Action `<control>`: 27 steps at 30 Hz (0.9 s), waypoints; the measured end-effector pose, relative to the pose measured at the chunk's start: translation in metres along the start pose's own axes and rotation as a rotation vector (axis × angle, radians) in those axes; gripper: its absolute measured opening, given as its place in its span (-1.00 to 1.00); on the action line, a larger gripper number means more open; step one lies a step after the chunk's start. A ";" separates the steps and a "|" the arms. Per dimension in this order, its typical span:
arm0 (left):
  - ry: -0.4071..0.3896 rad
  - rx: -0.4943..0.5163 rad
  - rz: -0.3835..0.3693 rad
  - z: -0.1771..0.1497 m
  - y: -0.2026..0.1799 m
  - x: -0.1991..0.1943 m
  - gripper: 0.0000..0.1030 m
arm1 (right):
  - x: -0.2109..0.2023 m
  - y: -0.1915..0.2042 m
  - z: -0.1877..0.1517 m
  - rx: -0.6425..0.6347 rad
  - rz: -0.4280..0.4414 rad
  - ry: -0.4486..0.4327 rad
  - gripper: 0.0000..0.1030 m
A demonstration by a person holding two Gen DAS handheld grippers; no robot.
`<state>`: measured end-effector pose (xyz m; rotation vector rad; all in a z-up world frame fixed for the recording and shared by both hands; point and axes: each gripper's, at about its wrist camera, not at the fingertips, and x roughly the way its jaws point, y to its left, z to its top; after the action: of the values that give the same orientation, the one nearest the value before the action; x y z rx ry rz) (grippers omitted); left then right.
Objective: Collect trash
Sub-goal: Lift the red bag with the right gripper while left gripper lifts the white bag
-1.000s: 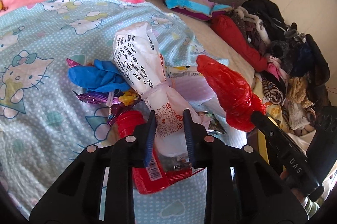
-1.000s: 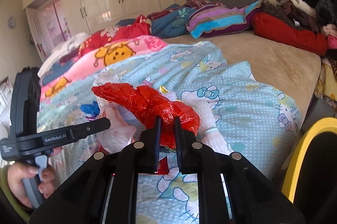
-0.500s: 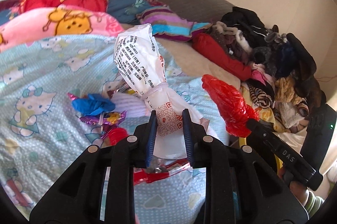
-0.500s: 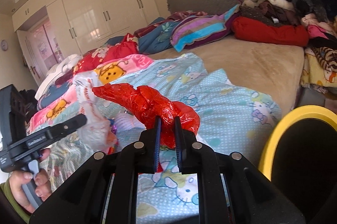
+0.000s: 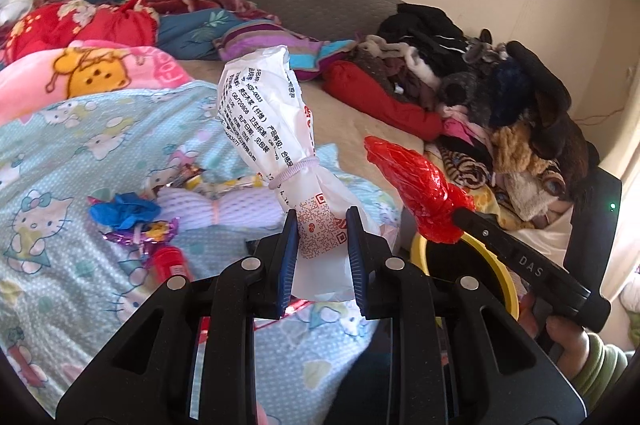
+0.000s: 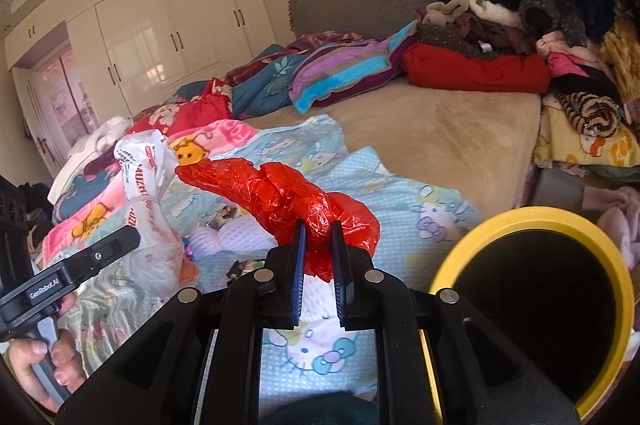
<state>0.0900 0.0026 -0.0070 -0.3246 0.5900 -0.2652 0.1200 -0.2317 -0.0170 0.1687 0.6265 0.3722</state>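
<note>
Left tongs [image 5: 322, 225] clamp white printed wrapper [image 5: 272, 129]; right tongs [image 6: 318, 237] clamp red plastic bag [image 6: 288, 193]. Both held above bed [image 6: 440, 137], by its edge, near yellow-rimmed bin [image 6: 524, 221].

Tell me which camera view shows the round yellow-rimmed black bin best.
The right wrist view: the round yellow-rimmed black bin shows most of its rim and its dark opening beside the bed. In the left wrist view only an arc of the rim shows, behind the right gripper holding the crumpled red plastic bag.

Both grippers are showing black frames, blue finger pads and silver screws: left gripper [image 5: 322, 225], right gripper [image 6: 318, 235]; a green sleeve [image 5: 600, 365] is showing at four o'clock.
</note>
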 end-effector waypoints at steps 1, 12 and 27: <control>0.001 0.007 -0.006 0.000 -0.003 0.000 -0.66 | -0.003 -0.003 0.001 0.004 -0.002 0.000 -0.76; 0.019 0.073 -0.066 -0.008 -0.043 0.004 -0.66 | -0.034 -0.046 -0.001 0.055 -0.086 -0.006 -0.76; 0.029 0.131 -0.126 -0.014 -0.077 0.011 -0.66 | -0.047 -0.108 -0.003 0.156 -0.207 0.007 -0.76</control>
<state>0.0788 -0.0743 0.0050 -0.2315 0.5784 -0.4283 0.1139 -0.3488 -0.0228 0.2491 0.6737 0.1247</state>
